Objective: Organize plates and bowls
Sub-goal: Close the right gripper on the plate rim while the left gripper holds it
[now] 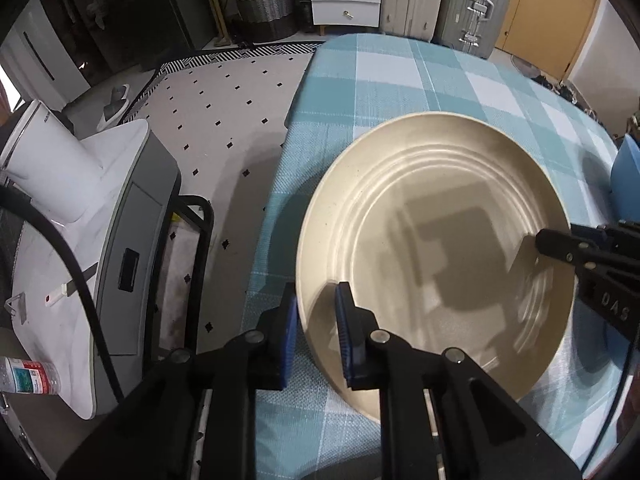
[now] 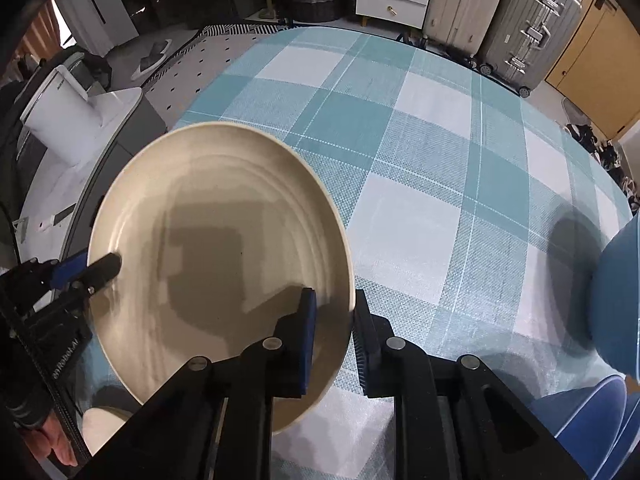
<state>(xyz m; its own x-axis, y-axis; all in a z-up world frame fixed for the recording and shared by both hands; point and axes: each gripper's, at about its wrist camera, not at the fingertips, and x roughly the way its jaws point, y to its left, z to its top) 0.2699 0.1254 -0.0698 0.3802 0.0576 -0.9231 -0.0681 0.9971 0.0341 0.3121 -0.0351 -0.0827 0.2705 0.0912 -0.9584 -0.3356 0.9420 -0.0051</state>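
Table: covered by a teal-and-white checked tablecloth (image 2: 420, 200); its left edge, seen in the left wrist view, drops to a dotted rug (image 1: 224, 112) on the floor.
Cream plate (image 2: 224, 240): a wide, shallow plate with raised concentric rings, sitting close to the table's left edge and toward the near side. Whether it rests flat or is slightly lifted cannot be told; the rim nearest the right wrist camera seems raised over the cloth.
Blue dishes (image 2: 612, 288): blue ware at the table's right side, well apart from the plate; only partly in frame, so plate or bowl cannot be told. Likely the stack or the next pieces to sort.
Left gripper (image 1: 316, 336): its blue-padded jaws straddle the plate's left rim, one pad outside and one inside. They look pinched onto the rim, though a thin gap cannot be ruled out.
Right gripper (image 2: 334, 336): mirrors this on the opposite rim, jaws either side of the edge, seemingly clamped on it.
Why two holds: the plate is wide and smooth, so opposing grips on the rim keep it level and stop it pivoting.
Step in hand: judged to be carrying or seating the plate as a base for stacking.
Risk: the table edge is near on the left; a slip there could send the plate onto the floor.
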